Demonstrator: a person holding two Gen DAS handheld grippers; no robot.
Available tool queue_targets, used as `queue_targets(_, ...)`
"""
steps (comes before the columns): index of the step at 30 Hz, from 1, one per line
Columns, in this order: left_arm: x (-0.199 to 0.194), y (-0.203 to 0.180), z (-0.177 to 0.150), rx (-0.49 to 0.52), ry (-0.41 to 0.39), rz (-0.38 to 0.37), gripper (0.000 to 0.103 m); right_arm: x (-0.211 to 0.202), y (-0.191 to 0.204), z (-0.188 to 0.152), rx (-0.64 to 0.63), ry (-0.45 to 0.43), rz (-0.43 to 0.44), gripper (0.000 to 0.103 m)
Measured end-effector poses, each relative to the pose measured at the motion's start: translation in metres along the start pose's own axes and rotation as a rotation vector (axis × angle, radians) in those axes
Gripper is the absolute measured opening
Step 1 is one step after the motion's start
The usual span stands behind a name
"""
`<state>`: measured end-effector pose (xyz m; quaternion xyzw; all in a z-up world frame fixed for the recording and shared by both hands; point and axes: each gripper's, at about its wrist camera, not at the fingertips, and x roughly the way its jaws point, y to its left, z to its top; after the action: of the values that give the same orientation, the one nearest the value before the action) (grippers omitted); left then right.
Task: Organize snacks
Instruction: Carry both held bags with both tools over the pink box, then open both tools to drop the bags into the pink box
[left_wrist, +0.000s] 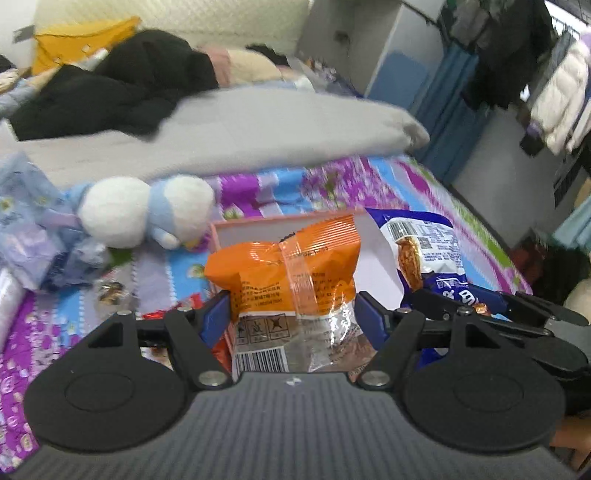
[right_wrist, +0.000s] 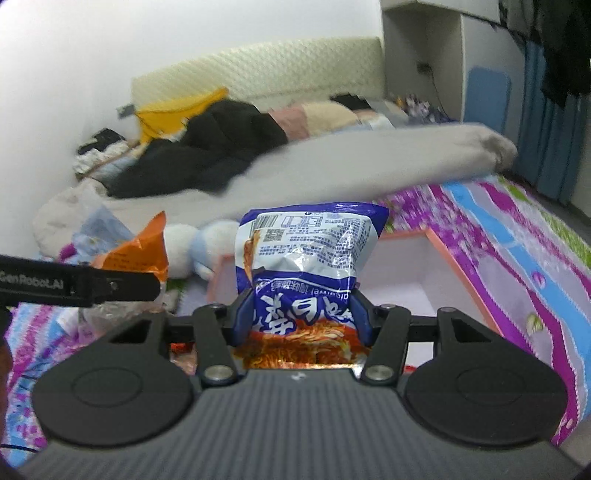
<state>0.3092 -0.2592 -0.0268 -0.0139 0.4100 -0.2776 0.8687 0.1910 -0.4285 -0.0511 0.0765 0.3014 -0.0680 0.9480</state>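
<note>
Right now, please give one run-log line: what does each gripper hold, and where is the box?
left gripper: shut on orange packet | right gripper: shut on blue noodle packet | pink box: open, on bed, behind both packets

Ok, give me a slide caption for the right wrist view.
Right gripper holds a blue noodle packet above the pink box on a floral bedspread.

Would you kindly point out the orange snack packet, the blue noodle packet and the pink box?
orange snack packet (left_wrist: 295, 266): left wrist view, upper orange panel.
blue noodle packet (right_wrist: 306, 251): right wrist view, printed back.
pink box (right_wrist: 402, 273): right wrist view, white inner floor.
</note>
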Motion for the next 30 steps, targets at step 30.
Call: queue_targets(30, 0.066, -0.017, -0.003, 0.083, 0.127, -0.003, 0.093, 0.048, -0.048, -0.041, 0.105, 0.171, -0.052, 0.078)
